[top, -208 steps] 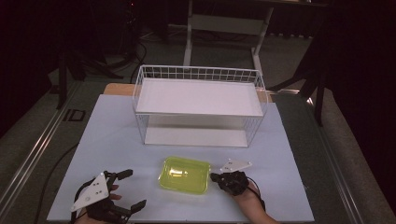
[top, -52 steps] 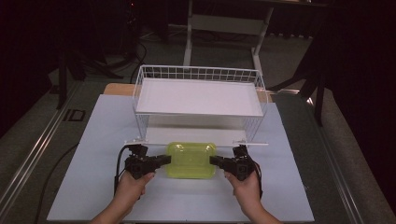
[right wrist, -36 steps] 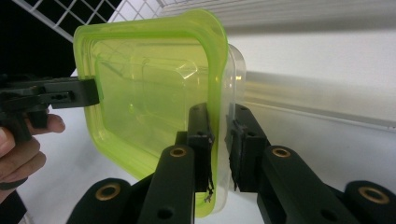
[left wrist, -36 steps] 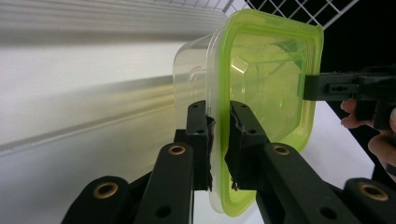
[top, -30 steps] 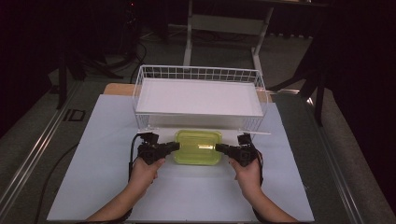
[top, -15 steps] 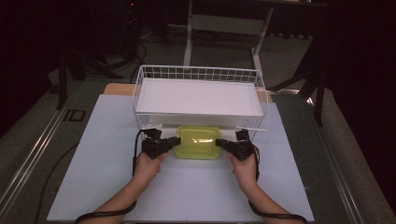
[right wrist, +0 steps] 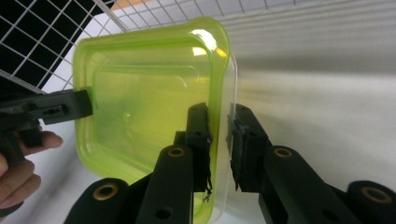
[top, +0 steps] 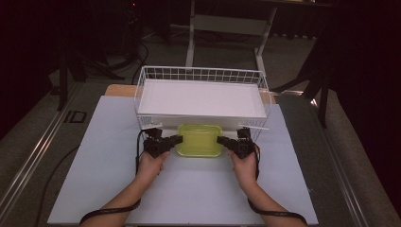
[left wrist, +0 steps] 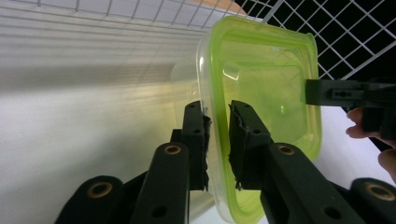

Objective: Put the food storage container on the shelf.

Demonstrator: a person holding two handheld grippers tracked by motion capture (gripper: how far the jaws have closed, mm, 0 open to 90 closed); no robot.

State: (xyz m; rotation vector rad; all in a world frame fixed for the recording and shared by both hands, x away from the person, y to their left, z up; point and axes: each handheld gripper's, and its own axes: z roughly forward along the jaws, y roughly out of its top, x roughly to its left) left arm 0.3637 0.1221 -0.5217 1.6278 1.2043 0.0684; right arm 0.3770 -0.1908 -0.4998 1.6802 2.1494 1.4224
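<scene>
Lidded yellow-green container sits level beside the wire basket.

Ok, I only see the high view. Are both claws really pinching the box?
Observer: Yes. In the left gripper view, the left claw has one jaw on each side of the rim of the box.
Operator: And the other one?
Observer: Same. The right claw straddles the rim at its end.
Operator: Is the box all green?
Observer: No. The lid is green and the tub under it is clear.
</scene>
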